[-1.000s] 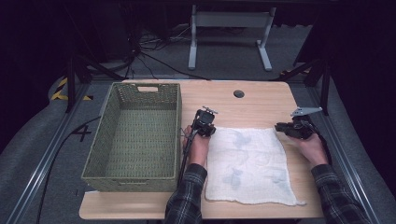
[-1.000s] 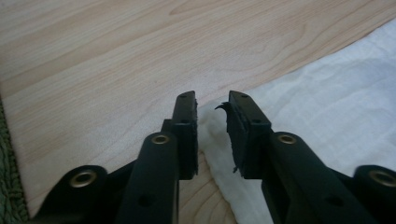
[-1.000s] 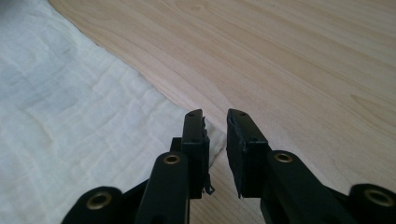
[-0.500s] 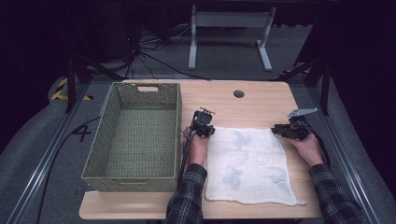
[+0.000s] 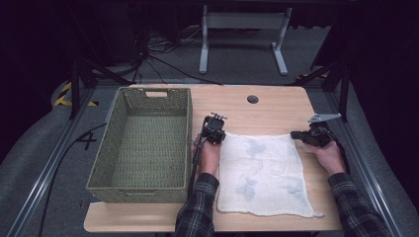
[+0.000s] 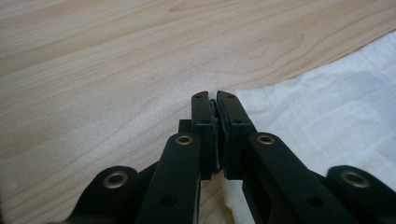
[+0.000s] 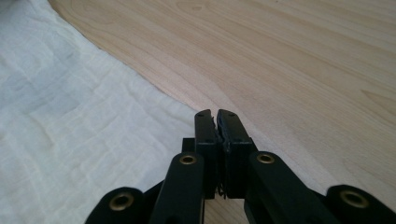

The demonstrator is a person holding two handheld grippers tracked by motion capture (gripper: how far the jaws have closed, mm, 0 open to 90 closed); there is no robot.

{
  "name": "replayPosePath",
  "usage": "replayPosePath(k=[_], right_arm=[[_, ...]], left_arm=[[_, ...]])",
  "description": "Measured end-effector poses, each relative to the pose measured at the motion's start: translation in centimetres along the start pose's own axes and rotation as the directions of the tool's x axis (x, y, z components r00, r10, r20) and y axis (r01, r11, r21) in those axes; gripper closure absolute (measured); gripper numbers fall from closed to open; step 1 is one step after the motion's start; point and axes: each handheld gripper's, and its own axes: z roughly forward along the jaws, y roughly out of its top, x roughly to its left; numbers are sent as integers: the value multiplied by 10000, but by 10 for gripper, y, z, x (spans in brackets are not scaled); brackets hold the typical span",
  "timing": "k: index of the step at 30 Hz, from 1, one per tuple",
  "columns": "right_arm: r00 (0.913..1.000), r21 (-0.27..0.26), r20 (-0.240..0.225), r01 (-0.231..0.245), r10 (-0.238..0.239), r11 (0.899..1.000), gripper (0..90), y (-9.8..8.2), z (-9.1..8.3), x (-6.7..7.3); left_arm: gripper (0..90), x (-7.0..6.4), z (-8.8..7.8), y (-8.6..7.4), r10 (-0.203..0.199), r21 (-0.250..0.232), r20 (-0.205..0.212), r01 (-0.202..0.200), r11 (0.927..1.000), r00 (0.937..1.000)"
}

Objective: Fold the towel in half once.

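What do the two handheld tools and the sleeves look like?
Both tools are black, with two flat jaws on linkage arms with brass-coloured rivets. The left tool trails a black cable; the right tool carries a grey three-cornered plate. Sleeves are dark plaid flannel.

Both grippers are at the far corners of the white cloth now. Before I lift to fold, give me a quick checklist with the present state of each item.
1. Left gripper closed at the cloth's far left corner: ok, its jaws have just closed together at the cloth's edge.
2. Right gripper closed at the far right corner: ok, its jaws have just closed too.
3. Cloth really pinched between each pair of jaws: cannot tell, no fabric shows between the pads.
4. Cloth lying flat and spread: ok, only light wrinkles.
5. Basket apart from the cloth: ok, it stands to the left.
6. Near edge of the cloth on the table: ok, one near corner reaches the table's edge.
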Motion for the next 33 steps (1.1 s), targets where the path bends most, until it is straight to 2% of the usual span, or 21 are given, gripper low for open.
replayPosePath(k=[1,5,8,12,14,21,25,26,29,31,33], right_arm=[[10000,-42,19,1,-1,10000,877,0,-3,0],[9999,-114,1,110,-110,9999,877,0,-11,4],[9996,-149,-86,265,-266,9995,877,-2,-17,8],[9992,-145,-188,343,-346,9993,877,-6,-24,16],[9989,-113,-252,383,-386,9992,877,-8,-26,20],[9979,39,-336,549,-547,9985,876,-15,-34,29],[9978,3,-509,414,-413,9991,876,-22,-43,31],[9979,5,-514,398,-397,9992,876,-24,-45,31],[9975,-14,-583,389,-389,9992,876,-27,-49,33],[9968,-47,-678,420,-422,9991,876,-30,-53,37],[9967,-35,-697,414,-415,9991,876,-31,-55,38]], left_arm=[[866,-1,-2,0,-105,-77,83,106,9999,9999],[865,-7,-11,-1,152,-153,186,-149,9998,9997],[865,-8,-18,-4,159,-204,250,-154,9997,9996],[865,-10,-25,-10,167,-177,301,-162,9997,9994],[866,-11,-28,-14,292,-84,329,-289,9995,9990],[865,-18,-36,-26,509,-45,212,-508,9987,9985],[865,-25,-41,-34,750,84,11,-750,9972,9972],[865,-26,-43,-37,683,30,243,-684,9977,9974],[865,-29,-45,-41,688,-3,346,-688,9976,9970],[866,-32,-49,-47,512,-159,555,-504,9986,9971],[866,-32,-51,-49,601,-175,607,-592,9981,9963]])
